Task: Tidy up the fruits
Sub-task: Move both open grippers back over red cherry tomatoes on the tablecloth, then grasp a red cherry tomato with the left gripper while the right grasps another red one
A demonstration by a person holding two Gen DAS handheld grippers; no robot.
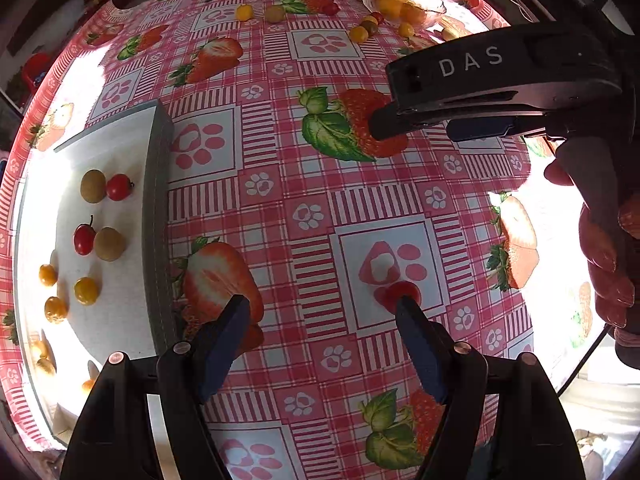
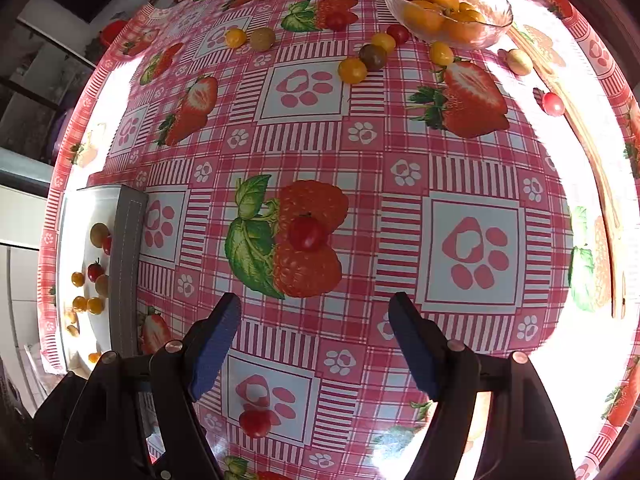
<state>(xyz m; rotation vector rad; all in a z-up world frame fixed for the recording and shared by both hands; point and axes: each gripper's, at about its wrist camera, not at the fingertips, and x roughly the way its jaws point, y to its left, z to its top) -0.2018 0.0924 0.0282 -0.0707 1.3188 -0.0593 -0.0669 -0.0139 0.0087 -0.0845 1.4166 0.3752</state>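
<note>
My left gripper (image 1: 322, 308) hangs open and empty over the strawberry-print tablecloth (image 1: 280, 184). A red cherry tomato (image 1: 402, 292) lies on the cloth right at its right fingertip (image 1: 412, 320). My right gripper (image 2: 316, 308) is also open and empty. It points down at another red cherry tomato (image 2: 306, 232) on a printed raspberry, just ahead of the fingertips. The first tomato (image 2: 255, 422) shows beneath that gripper. At the left, a white tray (image 1: 156, 200) holds sorted red, green and yellow tomatoes. In the left wrist view the right gripper (image 1: 380, 124) reaches in from the right.
A glass bowl (image 2: 500, 4) of orange fruit stands at the far right. Loose yellow, dark and red tomatoes (image 2: 373, 56) lie before it, with a yellow and green pair (image 2: 248, 38) further left. A person's hand (image 1: 600, 248) grips the right tool. A wooden stick (image 2: 592, 152) runs along the right edge.
</note>
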